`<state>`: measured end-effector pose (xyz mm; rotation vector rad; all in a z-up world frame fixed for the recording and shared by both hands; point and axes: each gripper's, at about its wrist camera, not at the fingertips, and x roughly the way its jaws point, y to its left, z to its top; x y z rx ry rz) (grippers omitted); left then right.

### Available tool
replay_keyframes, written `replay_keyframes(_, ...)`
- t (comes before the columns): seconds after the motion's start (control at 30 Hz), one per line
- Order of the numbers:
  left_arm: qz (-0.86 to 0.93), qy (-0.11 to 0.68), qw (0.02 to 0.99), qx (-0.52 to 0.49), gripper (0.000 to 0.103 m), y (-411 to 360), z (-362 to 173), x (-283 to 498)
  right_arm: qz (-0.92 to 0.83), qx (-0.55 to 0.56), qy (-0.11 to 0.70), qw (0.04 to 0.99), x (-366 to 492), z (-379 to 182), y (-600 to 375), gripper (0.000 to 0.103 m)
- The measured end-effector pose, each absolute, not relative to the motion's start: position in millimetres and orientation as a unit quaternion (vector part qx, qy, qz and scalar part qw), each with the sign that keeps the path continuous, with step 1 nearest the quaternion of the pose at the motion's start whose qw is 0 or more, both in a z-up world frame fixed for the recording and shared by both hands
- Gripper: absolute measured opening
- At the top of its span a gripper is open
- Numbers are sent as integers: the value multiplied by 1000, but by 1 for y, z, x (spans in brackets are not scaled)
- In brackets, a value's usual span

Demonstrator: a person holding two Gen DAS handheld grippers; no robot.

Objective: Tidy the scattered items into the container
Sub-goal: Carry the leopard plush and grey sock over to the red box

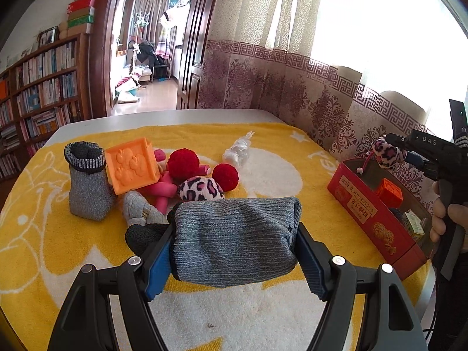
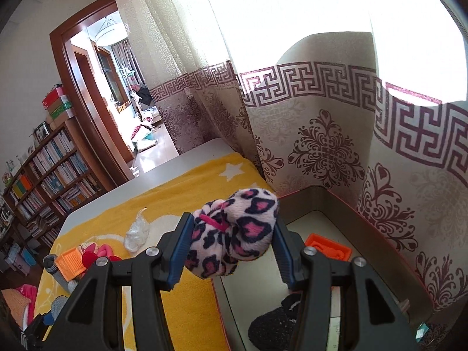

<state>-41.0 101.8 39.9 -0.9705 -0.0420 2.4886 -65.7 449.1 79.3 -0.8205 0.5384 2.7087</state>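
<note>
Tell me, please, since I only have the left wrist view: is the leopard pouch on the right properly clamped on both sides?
Observer: Yes. In the right wrist view both fingers press on the leopard pouch, one on each side.
Operator: Thank you. Is it over the box?
Observer: About at the rim of the red box; the box floor shows just beyond the pouch.
Operator: Is anything inside hidden from me?
Observer: A black fuzzy item lies at the near end, nearer than the orange cube.
</note>
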Motion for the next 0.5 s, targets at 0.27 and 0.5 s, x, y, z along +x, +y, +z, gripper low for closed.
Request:
replay_keyframes(0.27, 905, -1, 251, -344, 77, 127, 56, -39, 922, -301, 187, 152, -80, 74, 473, 59)
replay_keyframes(0.5, 900, 18, 268, -342, 77, 155, 64, -40, 923, -298, 196, 143, -76, 74, 483, 72)
